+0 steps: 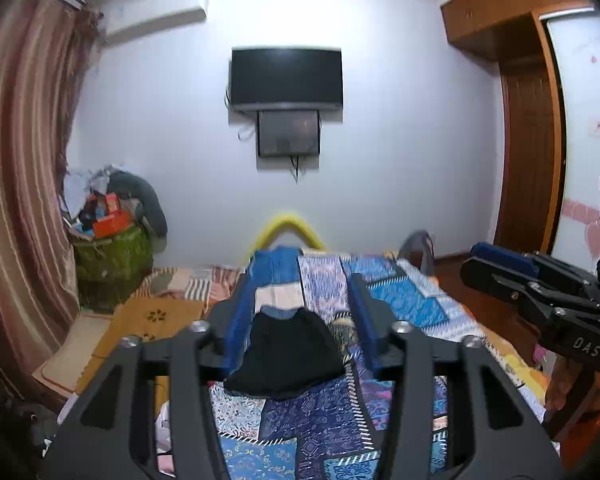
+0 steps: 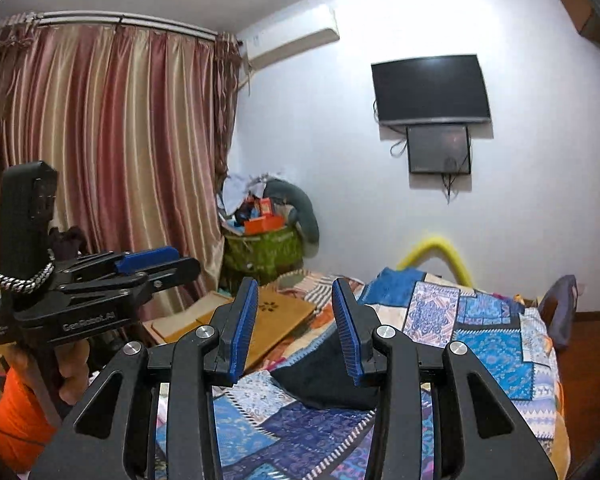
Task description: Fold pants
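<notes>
Left wrist: left gripper (image 1: 300,300) level, agape above pants (image 1: 286,354).

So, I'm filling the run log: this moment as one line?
stage: pants lie bunched on bedspread | left gripper: jaws open, empty | right gripper: jaws open, empty

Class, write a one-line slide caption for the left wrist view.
Open left hand-held gripper raised above folded black pants on a patchwork bedspread.

The left tool (image 2: 180,264) reads "GenRobot.AI"; the right tool (image 1: 476,258) "DAS".
</notes>
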`<action>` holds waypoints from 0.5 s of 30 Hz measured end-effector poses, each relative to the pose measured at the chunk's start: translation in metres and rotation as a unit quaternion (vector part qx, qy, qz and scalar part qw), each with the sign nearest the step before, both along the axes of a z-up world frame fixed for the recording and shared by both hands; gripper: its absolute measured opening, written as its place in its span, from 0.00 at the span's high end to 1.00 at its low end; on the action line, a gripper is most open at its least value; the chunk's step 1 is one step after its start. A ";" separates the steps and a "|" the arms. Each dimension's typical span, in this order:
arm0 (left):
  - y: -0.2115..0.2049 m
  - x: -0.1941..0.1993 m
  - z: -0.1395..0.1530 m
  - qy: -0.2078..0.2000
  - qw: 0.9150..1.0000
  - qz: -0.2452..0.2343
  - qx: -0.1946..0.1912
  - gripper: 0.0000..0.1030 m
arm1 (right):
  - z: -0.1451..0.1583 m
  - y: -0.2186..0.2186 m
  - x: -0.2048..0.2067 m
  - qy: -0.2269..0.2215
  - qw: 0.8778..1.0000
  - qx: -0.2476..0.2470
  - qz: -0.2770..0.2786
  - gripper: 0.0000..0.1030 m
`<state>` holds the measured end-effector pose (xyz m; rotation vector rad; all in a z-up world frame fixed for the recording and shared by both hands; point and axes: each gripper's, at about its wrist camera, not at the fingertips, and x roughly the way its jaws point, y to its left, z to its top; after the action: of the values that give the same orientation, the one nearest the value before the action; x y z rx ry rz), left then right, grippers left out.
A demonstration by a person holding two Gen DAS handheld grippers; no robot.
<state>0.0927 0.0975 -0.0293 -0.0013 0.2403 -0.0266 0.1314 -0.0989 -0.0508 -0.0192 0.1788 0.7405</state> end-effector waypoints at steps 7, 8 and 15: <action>-0.004 -0.040 -0.003 -0.038 0.999 0.018 -0.008 0.07 | 0.003 -0.014 -0.028 -0.018 0.999 0.030 -0.014 0.38; -0.004 -0.044 -0.003 -0.043 0.999 0.019 -0.009 0.05 | 0.003 -0.015 -0.030 -0.024 0.999 0.033 -0.019 0.35; -0.004 -0.052 -0.006 -0.051 0.998 0.022 -0.009 0.00 | 0.001 -0.012 -0.037 -0.035 0.998 0.033 -0.041 0.14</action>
<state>0.0403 0.0931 -0.0357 -0.0221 0.1381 0.0148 0.0940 -0.1112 -0.0497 0.0238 0.0875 0.6632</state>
